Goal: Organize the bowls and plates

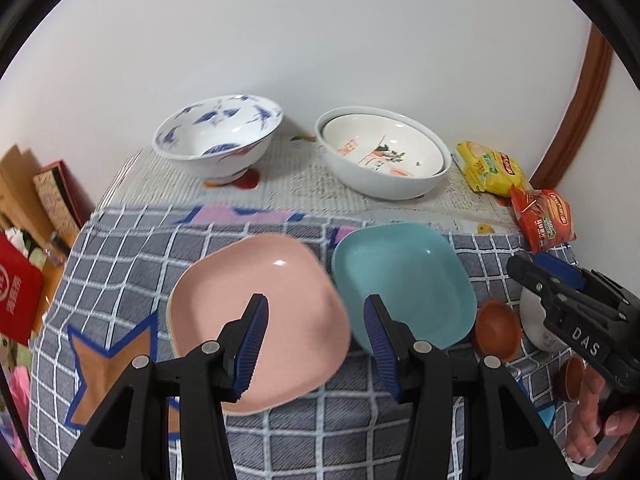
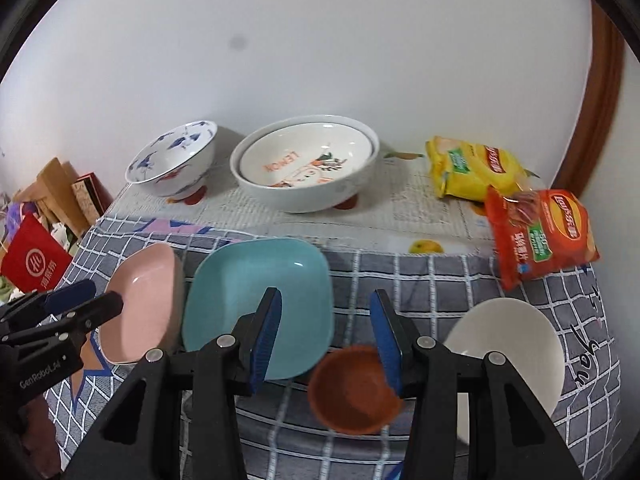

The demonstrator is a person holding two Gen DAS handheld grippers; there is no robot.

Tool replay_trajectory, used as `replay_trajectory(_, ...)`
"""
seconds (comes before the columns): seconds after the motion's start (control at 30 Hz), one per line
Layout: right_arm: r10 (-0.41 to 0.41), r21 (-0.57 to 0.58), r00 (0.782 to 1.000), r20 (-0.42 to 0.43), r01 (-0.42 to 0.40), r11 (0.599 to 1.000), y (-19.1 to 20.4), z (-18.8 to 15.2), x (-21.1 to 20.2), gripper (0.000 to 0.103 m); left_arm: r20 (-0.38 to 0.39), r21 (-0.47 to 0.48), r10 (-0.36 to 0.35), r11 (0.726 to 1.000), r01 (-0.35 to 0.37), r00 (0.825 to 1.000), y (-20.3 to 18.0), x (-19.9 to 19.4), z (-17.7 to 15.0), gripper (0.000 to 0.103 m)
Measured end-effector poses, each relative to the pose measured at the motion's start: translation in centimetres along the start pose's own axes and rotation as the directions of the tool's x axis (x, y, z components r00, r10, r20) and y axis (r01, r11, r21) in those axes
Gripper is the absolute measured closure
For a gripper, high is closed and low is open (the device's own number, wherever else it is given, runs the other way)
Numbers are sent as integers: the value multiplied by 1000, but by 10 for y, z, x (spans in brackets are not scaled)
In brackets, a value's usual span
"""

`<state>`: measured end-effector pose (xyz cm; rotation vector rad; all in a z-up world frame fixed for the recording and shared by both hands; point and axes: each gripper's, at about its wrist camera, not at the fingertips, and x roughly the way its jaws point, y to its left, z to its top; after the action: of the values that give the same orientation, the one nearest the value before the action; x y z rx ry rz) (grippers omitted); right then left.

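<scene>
The checked cloth on the tabletop (image 1: 132,264) is filling the lower half of both views, and along the wall at the top the white lemon bowl (image 2: 306,168) is sitting beside the blue-patterned bowl (image 2: 174,160). I am holding my left claw (image 1: 316,340) part open and empty above the pink plate (image 1: 260,320), with the teal plate (image 2: 260,304) just beside it. My right claw (image 2: 326,338) is hovering, also part open and empty, over the small brown bowl (image 2: 354,392), near the plain white bowl (image 2: 516,344) at lower right.

Plain white wall (image 1: 320,40) behind a checked-cloth table (image 2: 440,280), brown door frame (image 1: 576,120) at right.
</scene>
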<state>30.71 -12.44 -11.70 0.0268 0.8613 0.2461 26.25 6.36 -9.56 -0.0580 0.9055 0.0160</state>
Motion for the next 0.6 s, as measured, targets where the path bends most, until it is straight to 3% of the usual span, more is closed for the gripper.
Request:
replay_trajectory(0.27, 2, -36, 1000, -20, -3, 999, -6, -3, 23, 59, -10, 54, 22, 998, -21, 1000, -25, 28, 17, 56)
replay_trajectory(0.6, 25, -75, 998, -57, -29, 997, -1, 0, 61, 63, -70, 95, 5, 996, 2, 998, -39, 75, 34, 55)
